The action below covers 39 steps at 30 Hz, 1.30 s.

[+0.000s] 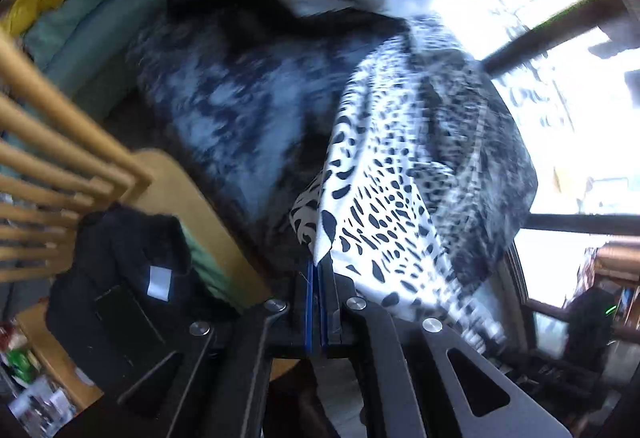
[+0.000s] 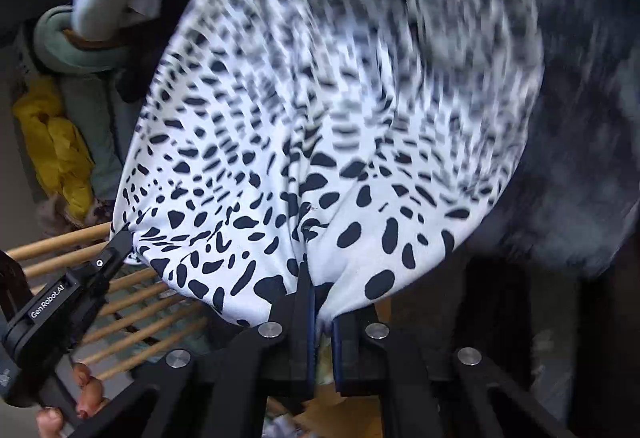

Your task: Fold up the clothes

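I have the left gripper (image 1: 318,274) clenched on a corner of the spotted white garment (image 1: 384,198), and the right gripper (image 2: 320,302) pinching a bunched fold of the same cloth. The garment hangs stretched between both tools, draped over a dark mottled blanket (image 1: 224,98). A wooden chair (image 1: 60,166) stands at near left.

A wooden chair (image 1: 168,198) at the lower left of the left wrist view carries a black garment (image 1: 120,278) lying on its seat, over a green cushion (image 1: 204,258).
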Tool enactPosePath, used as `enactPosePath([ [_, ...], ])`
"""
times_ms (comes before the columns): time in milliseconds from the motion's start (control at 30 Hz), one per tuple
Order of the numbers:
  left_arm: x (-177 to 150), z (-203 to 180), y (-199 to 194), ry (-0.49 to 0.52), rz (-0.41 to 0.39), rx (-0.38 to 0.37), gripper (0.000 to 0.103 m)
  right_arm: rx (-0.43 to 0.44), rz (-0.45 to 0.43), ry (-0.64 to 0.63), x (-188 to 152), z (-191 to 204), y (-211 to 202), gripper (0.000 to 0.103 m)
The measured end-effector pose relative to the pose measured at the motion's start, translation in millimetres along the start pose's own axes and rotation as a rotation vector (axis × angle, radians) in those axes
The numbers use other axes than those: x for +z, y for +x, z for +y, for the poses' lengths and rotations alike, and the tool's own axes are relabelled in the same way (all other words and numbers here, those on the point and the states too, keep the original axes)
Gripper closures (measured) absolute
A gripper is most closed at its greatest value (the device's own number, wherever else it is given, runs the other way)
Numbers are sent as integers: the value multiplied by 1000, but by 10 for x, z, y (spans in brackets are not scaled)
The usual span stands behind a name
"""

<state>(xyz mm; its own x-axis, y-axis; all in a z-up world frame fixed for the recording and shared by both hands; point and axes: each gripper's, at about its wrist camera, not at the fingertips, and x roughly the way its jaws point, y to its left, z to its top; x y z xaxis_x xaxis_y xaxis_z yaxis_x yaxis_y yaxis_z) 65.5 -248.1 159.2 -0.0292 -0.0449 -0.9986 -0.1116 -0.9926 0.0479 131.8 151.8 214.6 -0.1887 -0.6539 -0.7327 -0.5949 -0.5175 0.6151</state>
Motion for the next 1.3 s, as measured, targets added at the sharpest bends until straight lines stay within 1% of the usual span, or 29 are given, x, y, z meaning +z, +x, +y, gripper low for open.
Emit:
enactPosePath([
  [33,27,-91,-61,14,14,-1,102,-31,-19,-62,-67,-20,-43,99],
  [100,78,-234,-136,33,56,-20,102,-98,-51,-181,-289,180,193,99],
  [133,94,-299,-179,42,91,-57,102,-115,-58,-222,-361,302,397,99],
  [167,112,-347,-220,47,119,-84,102,-108,-49,-235,-375,455,728,99],
  [200,127,-387,-259,59,138,-88,102,-102,-33,-241,-357,441,1101,99],
  [233,137,-463,-342,85,156,-74,102,-103,-13,-238,-312,289,1353,99],
  [300,226,-578,-536,121,157,-61,102,-114,2,-249,-294,293,1312,99],
  [333,282,-629,-642,133,149,-58,102,-115,3,-263,-272,320,1377,99],
  [400,382,-721,-867,154,132,-56,102,-101,-7,-303,-287,412,1245,99],
  [467,489,-805,-1196,171,86,-78,102,-70,-23,-343,-299,528,1021,99],
  [567,641,-896,-1668,179,18,-111,102,-70,-90,-433,-234,848,651,99],
  [700,808,-1030,-2222,194,-37,-138,102,-48,-177,-516,-241,1234,93,99],
  [767,848,-1106,-2515,211,-56,-146,102,-28,-233,-578,-329,1434,-183,99],
  [833,867,-1181,-2793,233,-67,-158,102,-35,-288,-650,-482,1618,-391,99],
  [933,834,-1238,-3124,265,-62,-170,102,-22,-311,-687,-773,1801,-684,99],
  [1033,759,-1202,-3417,284,-62,-172,102,-12,-321,-724,-946,1804,-818,99],
  [1067,746,-1180,-3501,281,-67,-177,102,-7,-326,-732,-1081,1802,-929,99],
  [1133,720,-1130,-3656,272,-72,-208,102,14,-338,-728,-1498,1805,-1338,99],
  [1167,717,-1116,-3726,264,-70,-230,102,25,-345,-719,-1626,1793,-1493,99],
  [1300,732,-1189,-3909,261,-77,-244,102,10,-354,-703,-1920,1831,-1891,99],
])
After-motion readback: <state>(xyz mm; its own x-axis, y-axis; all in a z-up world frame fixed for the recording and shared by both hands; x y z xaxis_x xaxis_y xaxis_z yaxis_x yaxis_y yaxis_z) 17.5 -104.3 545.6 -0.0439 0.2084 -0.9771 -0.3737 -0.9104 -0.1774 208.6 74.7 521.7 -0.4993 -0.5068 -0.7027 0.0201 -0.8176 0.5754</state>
